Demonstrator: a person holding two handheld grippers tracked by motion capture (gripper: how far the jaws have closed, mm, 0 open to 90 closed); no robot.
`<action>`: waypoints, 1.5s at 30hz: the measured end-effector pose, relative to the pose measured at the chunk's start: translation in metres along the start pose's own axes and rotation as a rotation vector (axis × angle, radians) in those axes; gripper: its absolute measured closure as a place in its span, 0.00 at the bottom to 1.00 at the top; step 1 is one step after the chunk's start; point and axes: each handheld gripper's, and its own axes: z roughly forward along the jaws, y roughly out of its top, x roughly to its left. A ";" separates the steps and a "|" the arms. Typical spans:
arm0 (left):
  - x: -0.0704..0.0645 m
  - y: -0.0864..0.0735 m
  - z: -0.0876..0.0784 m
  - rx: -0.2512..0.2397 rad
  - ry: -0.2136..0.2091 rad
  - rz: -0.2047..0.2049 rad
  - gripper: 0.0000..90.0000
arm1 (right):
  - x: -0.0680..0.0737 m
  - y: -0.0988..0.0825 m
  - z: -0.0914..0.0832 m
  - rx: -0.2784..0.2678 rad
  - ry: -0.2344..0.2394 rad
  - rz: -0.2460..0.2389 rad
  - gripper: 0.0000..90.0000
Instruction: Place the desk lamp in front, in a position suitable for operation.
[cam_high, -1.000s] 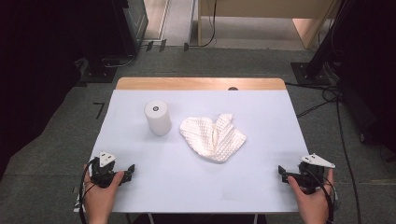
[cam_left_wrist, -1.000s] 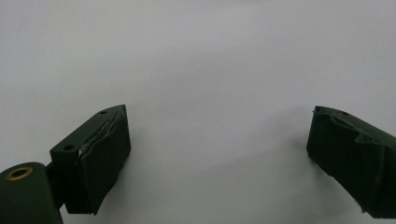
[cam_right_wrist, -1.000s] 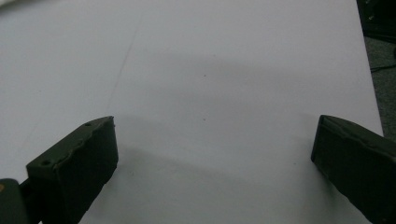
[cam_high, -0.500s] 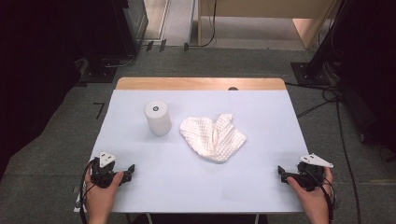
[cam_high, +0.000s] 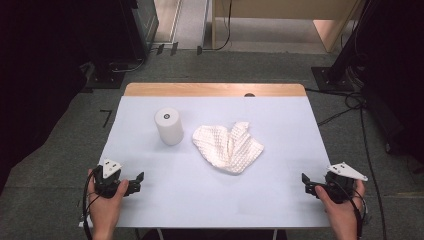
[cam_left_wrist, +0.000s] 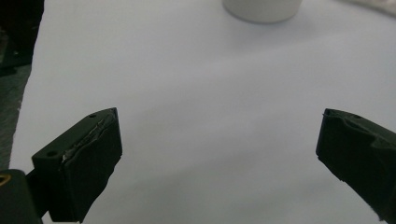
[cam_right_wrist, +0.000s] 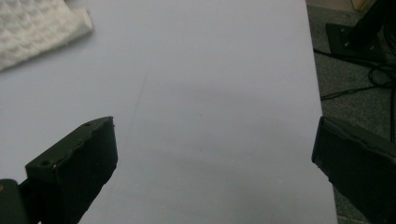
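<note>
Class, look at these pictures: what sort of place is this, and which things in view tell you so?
Probably a lab or workshop set up for recording, not a home. A plain white table stands on grey carpet, cables trail across the floor, and dark equipment stands ring it.

The cloth (cam_high: 229, 147) is showing white with a waffle-grid pattern. The roll (cam_high: 168, 125) is looking plain white. The worktop (cam_high: 280, 125) is appearing pale bluish-white, with a light wood strip along its far edge. Both grippers' jaws are showing black.
</note>
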 end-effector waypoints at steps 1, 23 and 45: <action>-0.001 0.002 -0.001 -0.011 -0.012 -0.001 0.00 | 0.000 0.003 -0.003 -0.013 0.004 0.004 0.00; -0.002 0.060 -0.005 -0.156 -0.023 -0.026 0.00 | 0.048 0.085 -0.019 -0.181 0.097 -0.084 0.01; -0.019 0.059 0.022 -0.189 -0.119 -0.032 0.00 | 0.172 0.097 0.060 -0.106 0.270 -0.177 0.03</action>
